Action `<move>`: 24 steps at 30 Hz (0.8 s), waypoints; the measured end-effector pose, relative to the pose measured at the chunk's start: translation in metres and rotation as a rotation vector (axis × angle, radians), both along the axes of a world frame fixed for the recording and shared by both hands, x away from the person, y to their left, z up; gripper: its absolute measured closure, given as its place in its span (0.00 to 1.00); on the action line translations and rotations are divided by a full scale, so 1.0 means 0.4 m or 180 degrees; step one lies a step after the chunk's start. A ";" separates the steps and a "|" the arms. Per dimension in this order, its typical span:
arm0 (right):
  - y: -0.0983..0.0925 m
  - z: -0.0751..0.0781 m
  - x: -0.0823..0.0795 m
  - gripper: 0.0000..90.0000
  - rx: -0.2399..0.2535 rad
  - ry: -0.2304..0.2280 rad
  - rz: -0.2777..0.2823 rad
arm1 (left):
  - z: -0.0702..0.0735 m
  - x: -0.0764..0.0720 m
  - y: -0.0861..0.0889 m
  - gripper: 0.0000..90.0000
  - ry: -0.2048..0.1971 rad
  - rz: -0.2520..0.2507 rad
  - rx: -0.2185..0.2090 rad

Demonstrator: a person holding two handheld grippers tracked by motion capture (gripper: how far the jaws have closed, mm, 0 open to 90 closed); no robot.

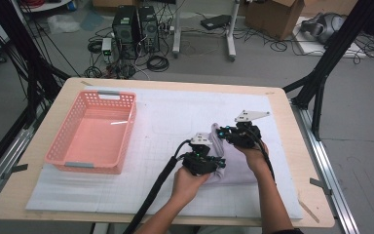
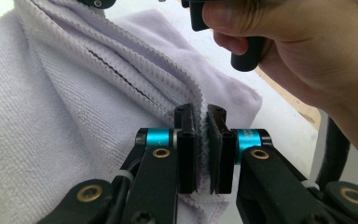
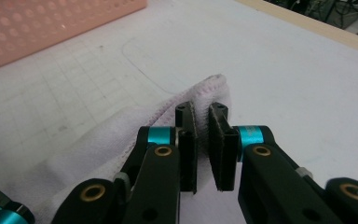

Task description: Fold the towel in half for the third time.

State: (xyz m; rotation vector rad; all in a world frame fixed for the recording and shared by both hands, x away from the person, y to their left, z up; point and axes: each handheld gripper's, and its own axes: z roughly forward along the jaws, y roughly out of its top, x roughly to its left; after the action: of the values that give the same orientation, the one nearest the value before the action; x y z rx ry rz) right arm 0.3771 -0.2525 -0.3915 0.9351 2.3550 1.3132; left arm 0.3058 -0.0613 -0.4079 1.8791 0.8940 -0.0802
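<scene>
A pale lilac towel [image 1: 231,168] lies folded on the white mat, right of the table's middle. My left gripper [image 1: 213,164] is shut on its near edge; in the left gripper view [image 2: 202,154] the doubled hem [image 2: 121,70] is pinched between the pads. My right gripper [image 1: 220,132] is shut on the towel's far edge, and the right gripper view [image 3: 203,149] has a fold of towel [image 3: 209,91] clamped between the jaws. The right hand [image 2: 307,46] shows behind the towel in the left gripper view.
A pink plastic basket [image 1: 93,131] with nothing in it stands on the mat's left side; its wall [image 3: 51,21] shows in the right gripper view. The white gridded mat [image 1: 175,117] covers most of the wooden table [image 1: 68,92]. Cables trail from both grippers toward the front edge.
</scene>
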 end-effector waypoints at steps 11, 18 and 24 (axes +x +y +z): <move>-0.127 -0.033 -0.019 0.92 -0.0010 0.0050 -0.0341 | -0.016 0.016 -0.128 0.92 0.0042 -0.0150 0.0094; -0.160 -0.048 -0.027 0.86 -0.0049 0.0035 -0.0516 | -0.017 0.017 -0.151 0.76 -0.0032 -0.0144 0.0058; -0.201 -0.031 -0.042 0.62 0.0116 0.0059 -0.0852 | 0.025 0.003 -0.076 0.45 -0.0411 -0.0135 -0.0072</move>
State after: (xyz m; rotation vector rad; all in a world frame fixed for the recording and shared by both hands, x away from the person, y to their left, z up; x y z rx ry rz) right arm 0.3603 -0.3328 -0.4039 1.2286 2.1339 1.2480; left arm 0.3072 -0.0917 -0.3981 1.8603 0.7622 0.0052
